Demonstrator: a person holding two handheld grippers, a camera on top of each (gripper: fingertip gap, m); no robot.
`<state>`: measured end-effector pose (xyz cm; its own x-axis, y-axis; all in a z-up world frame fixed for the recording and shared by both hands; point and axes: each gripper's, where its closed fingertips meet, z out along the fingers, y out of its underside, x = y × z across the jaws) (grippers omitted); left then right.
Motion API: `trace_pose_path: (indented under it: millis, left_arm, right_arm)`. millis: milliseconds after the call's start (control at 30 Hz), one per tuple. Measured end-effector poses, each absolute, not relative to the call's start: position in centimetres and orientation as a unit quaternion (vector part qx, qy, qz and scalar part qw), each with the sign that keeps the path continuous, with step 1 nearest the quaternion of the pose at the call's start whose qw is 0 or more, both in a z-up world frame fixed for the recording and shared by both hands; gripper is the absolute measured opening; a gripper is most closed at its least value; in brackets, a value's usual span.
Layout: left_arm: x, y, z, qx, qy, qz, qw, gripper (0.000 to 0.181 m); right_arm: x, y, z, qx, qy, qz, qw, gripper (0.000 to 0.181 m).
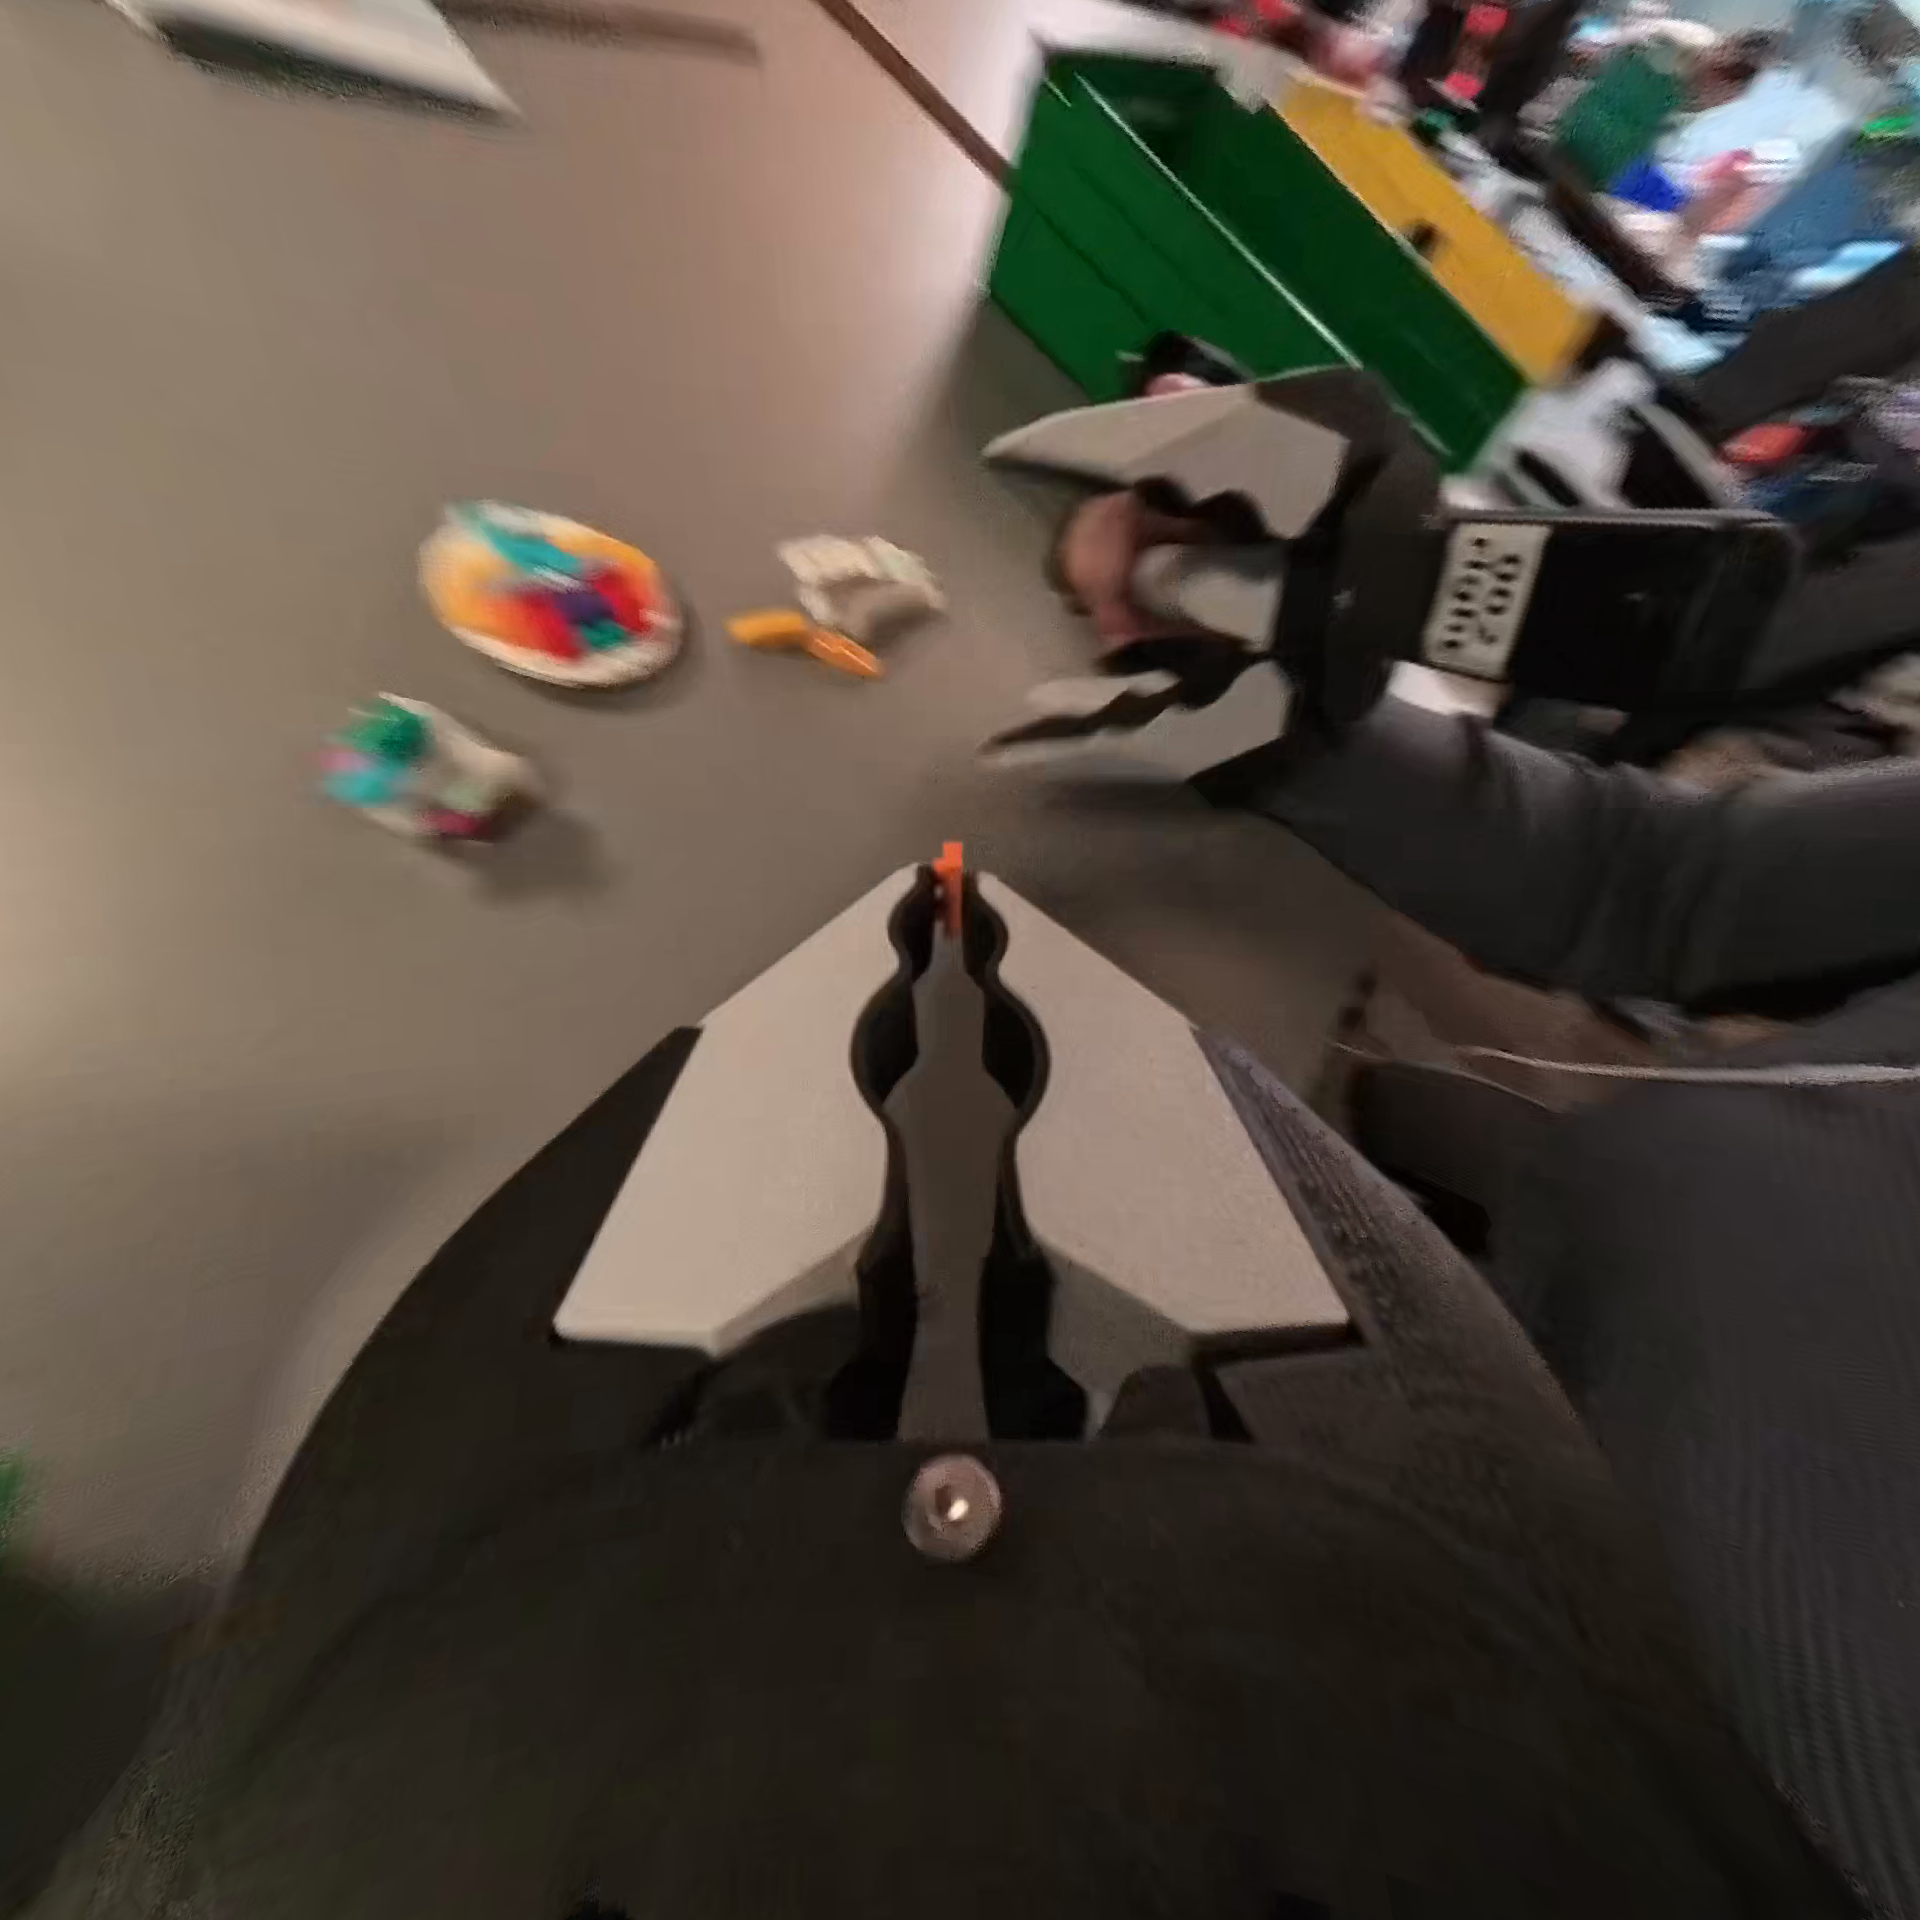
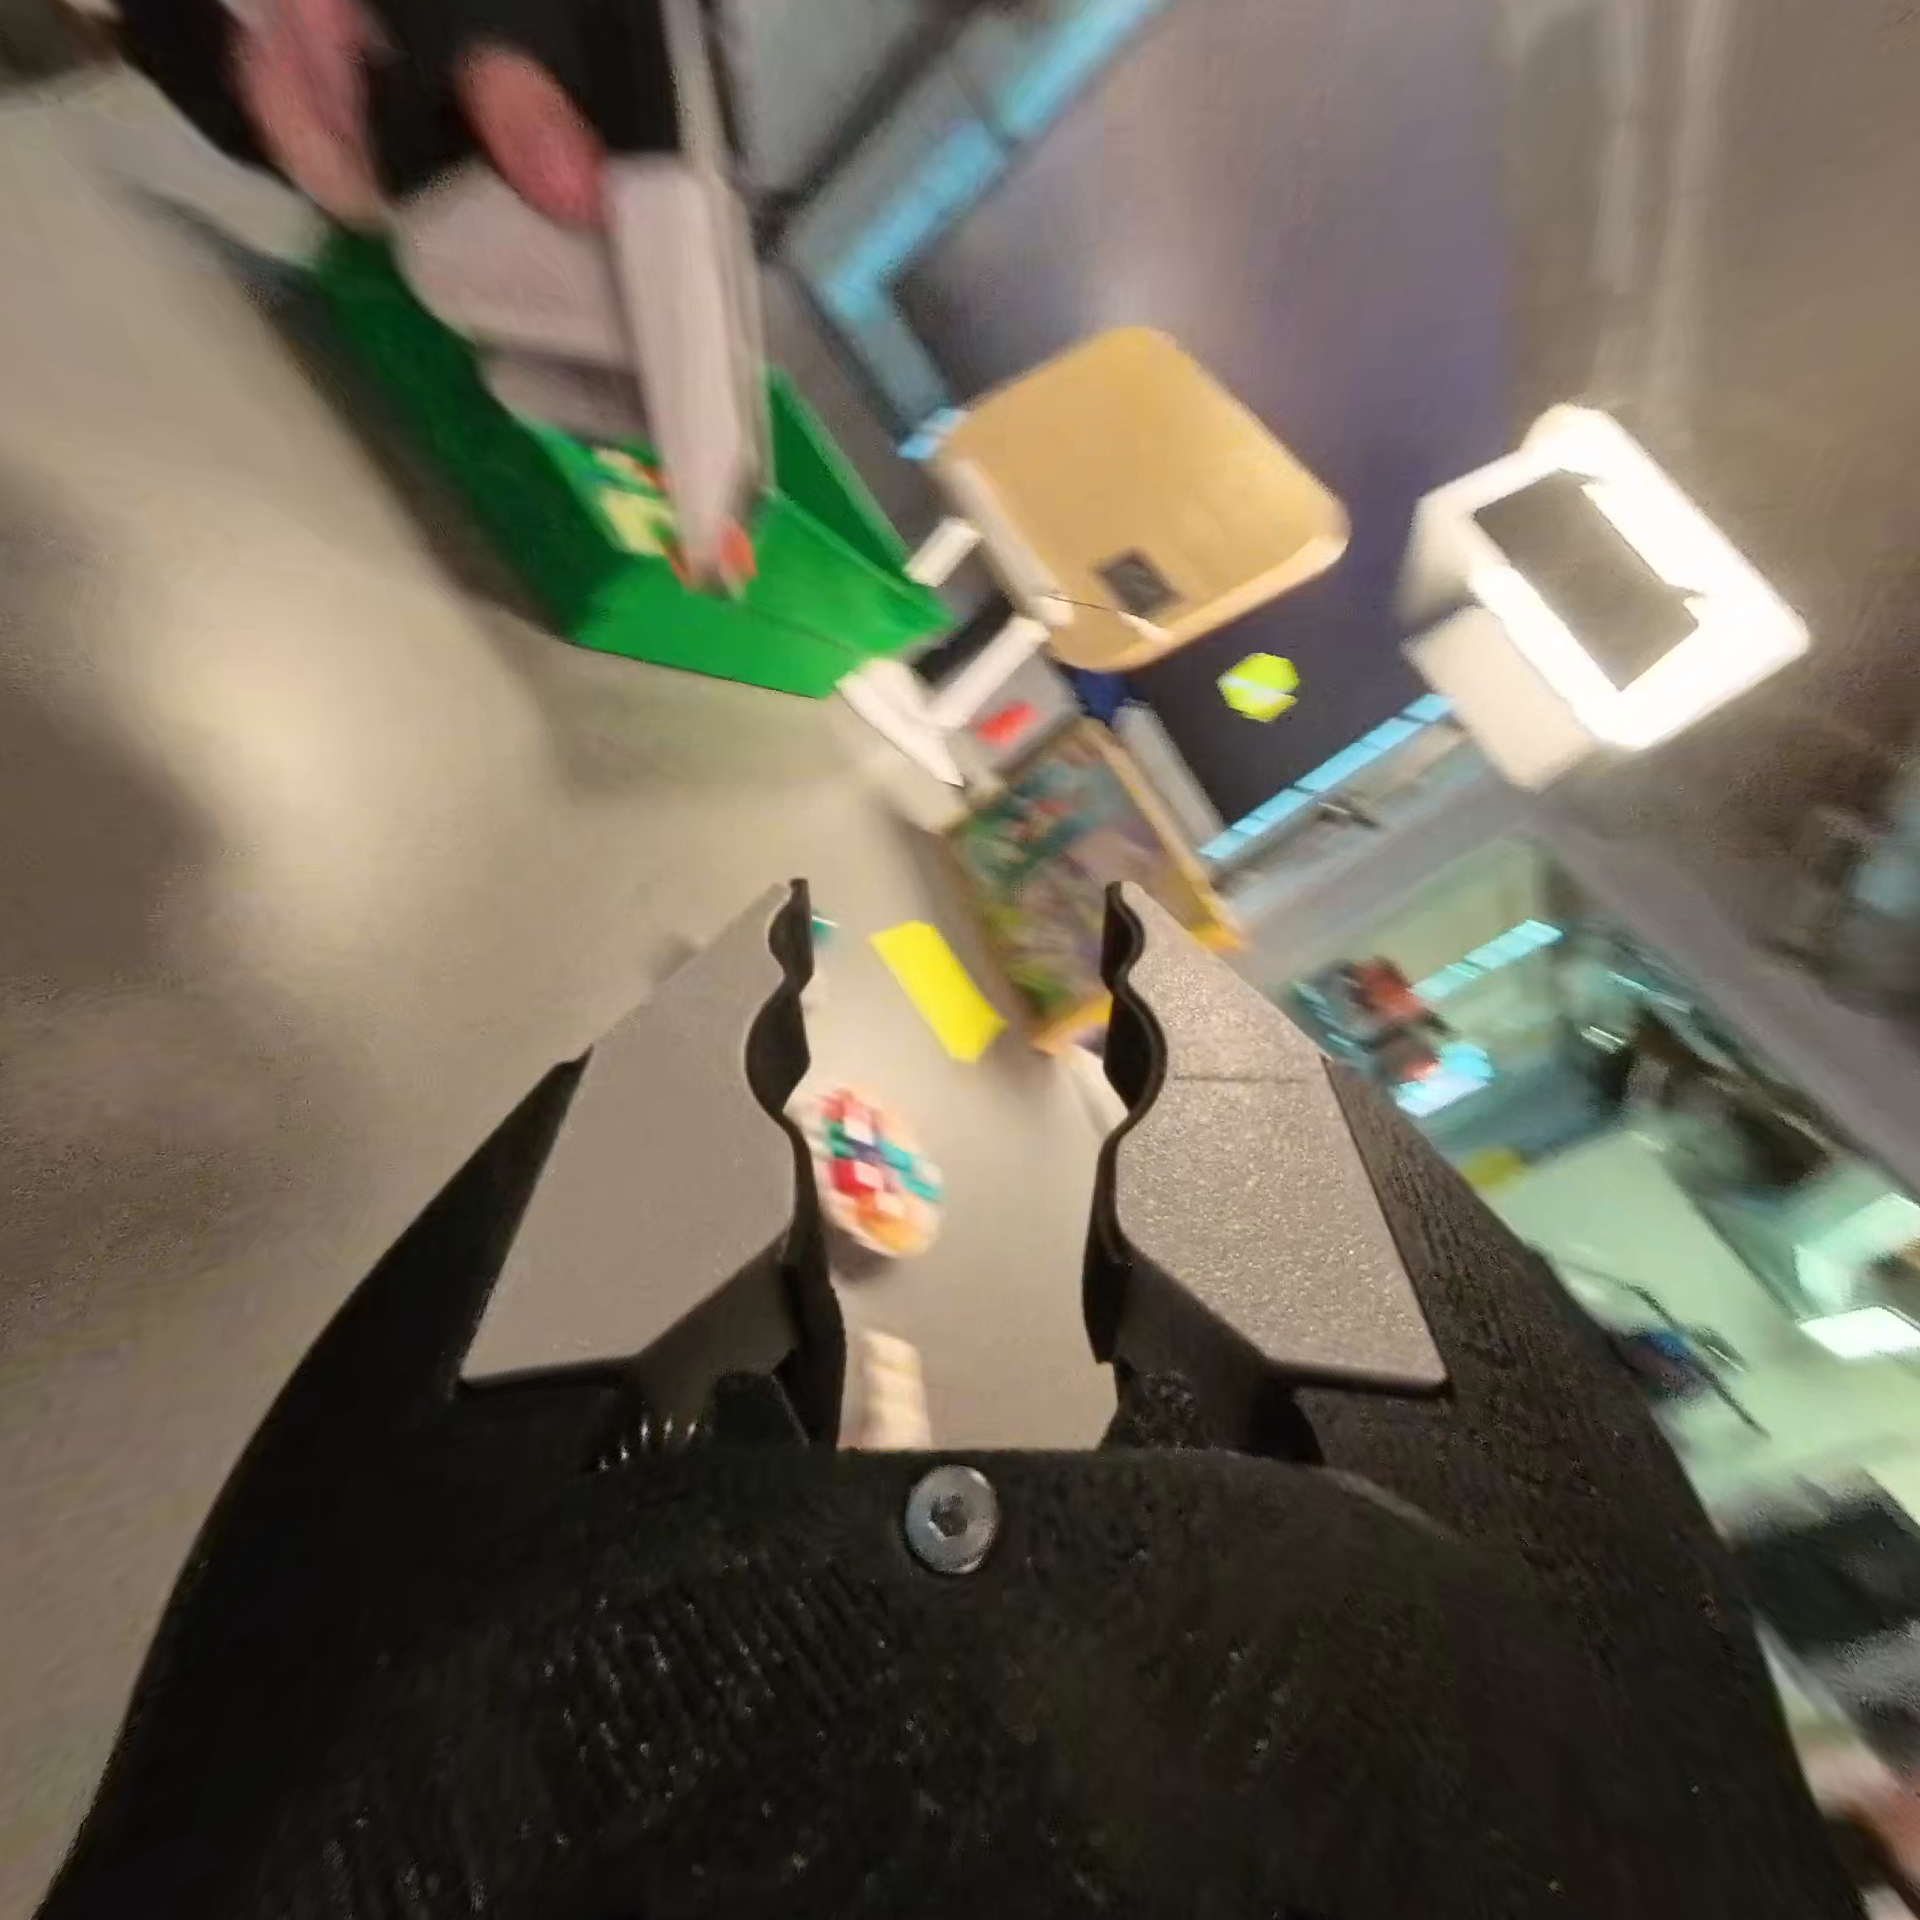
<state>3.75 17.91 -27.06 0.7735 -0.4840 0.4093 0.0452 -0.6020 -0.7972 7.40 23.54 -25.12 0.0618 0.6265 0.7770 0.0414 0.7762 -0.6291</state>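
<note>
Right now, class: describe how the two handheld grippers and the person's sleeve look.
Both the left gripper and the right gripper have ribbed black bodies, flat grey fingers with wavy black inner edges, and a silver screw at the base. The sleeve is dark grey.

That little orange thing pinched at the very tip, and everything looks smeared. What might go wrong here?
The left gripper grips the small orange piece only at its tip, so it may slip out. Both views are blurred, which suggests fast motion, and a jolt could shake it loose. The right gripper, jaws apart and empty, is close by above the grey table; the two could bump, or sweep the plate of coloured pieces.
</note>
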Motion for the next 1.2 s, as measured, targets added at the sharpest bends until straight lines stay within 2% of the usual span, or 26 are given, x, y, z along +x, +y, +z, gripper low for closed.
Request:
trace_pose_path:
  millis: [67, 133, 233, 367, 400, 467, 500, 533, 567, 633, 733, 800, 867, 967, 1067, 1133, 1200]
  left_arm:
    - [-1.9, 17.9, -24.7, -0.848, 0.083, -0.193, 0.487, 0.003]
    - [-9.0, 17.1, -23.5, -0.864, 0.014, -0.055, 0.501, 0.003]
    - [-17.8, 14.1, -26.2, -0.917, -0.065, 0.085, 0.384, 0.003]
    - [-21.6, 11.5, -31.1, -0.966, -0.062, 0.118, 0.220, 0.004]
    - [-22.2, 11.1, -32.0, -0.971, -0.073, 0.120, 0.192, 0.013]
    - [-22.9, 10.3, -33.6, -0.978, -0.102, 0.112, 0.146, 0.055]
    - [-23.0, 10.0, -34.2, -0.980, -0.111, 0.104, 0.130, 0.069]
    - [-23.2, 10.0, -34.5, -0.980, -0.117, 0.104, 0.124, 0.079]
    - [-23.5, 9.9, -34.4, -0.978, -0.124, 0.117, 0.124, 0.082]
    - [-24.0, 10.5, -32.6, -0.963, -0.137, 0.164, 0.166, 0.081]
    - [-19.2, 15.0, -27.4, -0.926, -0.074, 0.162, 0.333, 0.074]
    - [-11.7, 18.8, -25.0, -0.893, 0.061, 0.093, 0.436, 0.063]
    - [-2.3, 20.7, -24.7, -0.840, 0.251, -0.018, 0.480, 0.059]
    - [6.0, 21.1, -27.3, -0.766, 0.432, -0.119, 0.461, 0.053]
    - [8.4, 24.2, -30.8, -0.785, 0.445, -0.150, 0.404, 0.052]
    - [8.9, 26.8, -32.4, -0.796, 0.448, -0.134, 0.384, 0.052]
    - [9.2, 29.2, -33.6, -0.803, 0.452, -0.112, 0.372, 0.044]
  right_arm:
    - [9.5, 27.6, -22.8, -0.294, -0.580, 0.181, 0.738, 0.051]
    - [11.8, 31.4, -21.3, -0.346, -0.513, 0.161, 0.769, 0.043]
    - [12.7, 34.3, -22.6, -0.409, -0.512, 0.177, 0.735, 0.041]
    - [11.8, 34.1, -26.1, -0.479, -0.580, 0.252, 0.609, 0.032]
    - [11.7, 33.7, -26.7, -0.487, -0.594, 0.271, 0.581, 0.029]
    - [11.6, 33.0, -28.3, -0.502, -0.618, 0.303, 0.524, 0.027]
    - [11.7, 32.6, -29.1, -0.510, -0.631, 0.315, 0.491, 0.022]
    - [11.8, 31.9, -29.9, -0.513, -0.648, 0.328, 0.457, 0.015]
    - [11.9, 31.2, -30.6, -0.514, -0.661, 0.343, 0.426, 0.014]
    - [12.4, 29.1, -31.9, -0.514, -0.685, 0.386, 0.343, 0.007]
    - [12.9, 28.1, -34.2, -0.539, -0.701, 0.388, 0.260, 0.007]
    - [12.8, 28.4, -35.6, -0.552, -0.710, 0.359, 0.250, 0.011]
    - [12.6, 29.0, -36.5, -0.565, -0.708, 0.341, 0.250, 0.017]
    - [12.2, 30.5, -36.5, -0.584, -0.690, 0.322, 0.281, 0.037]
    - [12.1, 31.8, -36.5, -0.607, -0.670, 0.312, 0.292, 0.057]
    - [12.1, 32.1, -36.0, -0.606, -0.662, 0.318, 0.306, 0.057]
    - [12.0, 32.2, -35.3, -0.595, -0.658, 0.331, 0.322, 0.054]
